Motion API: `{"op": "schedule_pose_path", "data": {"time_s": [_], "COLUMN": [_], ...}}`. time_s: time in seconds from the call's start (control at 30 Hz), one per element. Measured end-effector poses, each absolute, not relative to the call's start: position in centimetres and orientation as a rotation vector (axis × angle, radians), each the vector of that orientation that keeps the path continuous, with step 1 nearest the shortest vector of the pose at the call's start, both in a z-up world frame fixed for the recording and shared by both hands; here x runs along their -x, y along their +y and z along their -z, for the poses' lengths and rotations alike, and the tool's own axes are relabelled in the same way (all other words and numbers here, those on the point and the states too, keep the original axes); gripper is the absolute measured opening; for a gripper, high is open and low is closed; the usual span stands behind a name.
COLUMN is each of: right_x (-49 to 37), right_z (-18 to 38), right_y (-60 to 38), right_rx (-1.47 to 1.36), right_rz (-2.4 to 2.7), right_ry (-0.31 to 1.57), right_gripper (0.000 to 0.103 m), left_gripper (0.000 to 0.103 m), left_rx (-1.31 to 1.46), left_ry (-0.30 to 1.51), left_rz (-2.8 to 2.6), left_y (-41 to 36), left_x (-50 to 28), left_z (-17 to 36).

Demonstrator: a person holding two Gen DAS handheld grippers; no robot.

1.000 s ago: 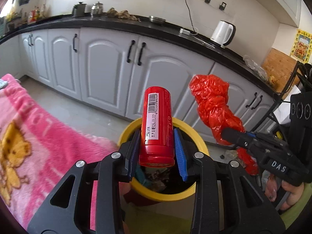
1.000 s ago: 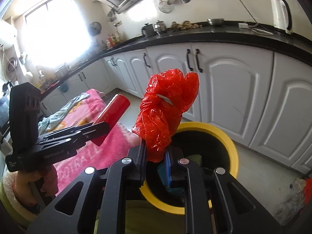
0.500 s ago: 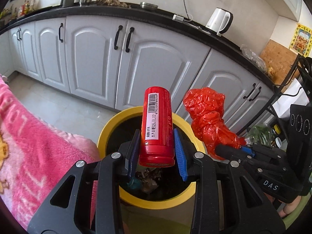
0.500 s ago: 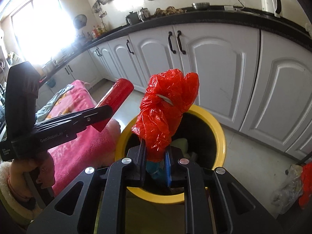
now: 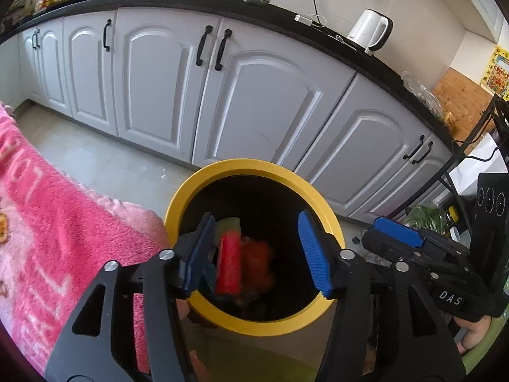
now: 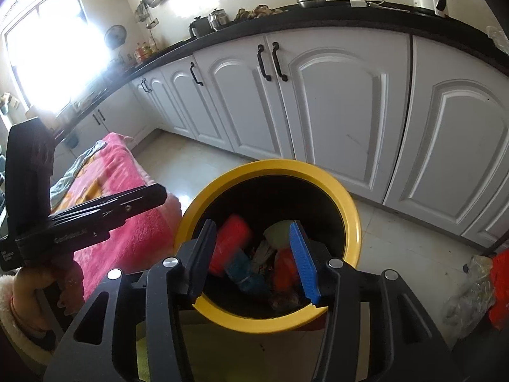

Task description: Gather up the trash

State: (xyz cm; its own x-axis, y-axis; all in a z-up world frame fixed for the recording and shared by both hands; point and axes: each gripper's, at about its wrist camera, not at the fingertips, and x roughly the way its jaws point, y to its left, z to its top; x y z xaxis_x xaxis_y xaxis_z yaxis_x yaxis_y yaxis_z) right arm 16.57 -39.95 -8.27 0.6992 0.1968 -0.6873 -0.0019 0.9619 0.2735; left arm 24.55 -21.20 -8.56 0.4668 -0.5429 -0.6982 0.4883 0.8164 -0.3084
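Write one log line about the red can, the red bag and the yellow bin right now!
left gripper: opening, empty | right gripper: opening, empty | red cylindrical can: in bin | crumpled red plastic bag: in bin | round yellow-rimmed bin

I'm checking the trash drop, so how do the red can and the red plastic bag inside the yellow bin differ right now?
The red can is a smooth, rigid cylinder; the red plastic bag is a crumpled, shapeless wad. In the left wrist view the can lies nearer the bin's left wall, the bag beside it toward the middle. The can looks pinker red, the bag more orange. Both sit blurred inside the yellow bin, free of either tool.
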Motion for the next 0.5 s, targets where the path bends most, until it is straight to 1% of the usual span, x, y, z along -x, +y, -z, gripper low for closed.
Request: {"op": "schedule_pose_path", "data": {"time_s": [0.13, 0.2, 0.23, 0.3, 0.4, 0.47, 0.5], "right_x": [-16.2, -15.8, -15.5, -14.8, -13.3, -12.2, -11.7], "right_z": [7.6, 7.0, 6.5, 5.8, 4.4, 3.3, 2.9], "right_y": [-39.6, -39.3, -39.0, -38.6, -37.8, -37.3, -37.1], "right_rx": [-0.238, -0.225, -0.215, -0.201, -0.179, -0.164, -0.157], "right_rz": [-0.108, -0.109, -0.108, -0.108, -0.103, -0.099, -0.092], "right_ry": [0.775, 0.76, 0.746, 0.726, 0.681, 0.641, 0.626], "right_gripper": [0.051, 0.056, 0.057, 0.065, 0.075, 0.085, 0.087], "left_gripper": [0.062, 0.071, 0.072, 0.086, 0.092, 0.092, 0.092], "left_rx": [0.056, 0.052, 0.049, 0.044, 0.043, 0.041, 0.038], "left_ry": [0.866, 0.854, 0.845, 0.829, 0.797, 0.78, 0.766], "left_rz": [0.613, 0.602, 0.598, 0.585, 0.574, 0.564, 0.553], "left_y": [-20.4, -20.0, -19.7, -19.1, -17.9, -17.2, -16.8], "left_x": [-24.0, -23.7, -23.5, -23.0, -22.0, -21.4, -20.9], "left_z": [7.8, 7.2, 6.7, 5.9, 4.5, 3.8, 3.3]}}
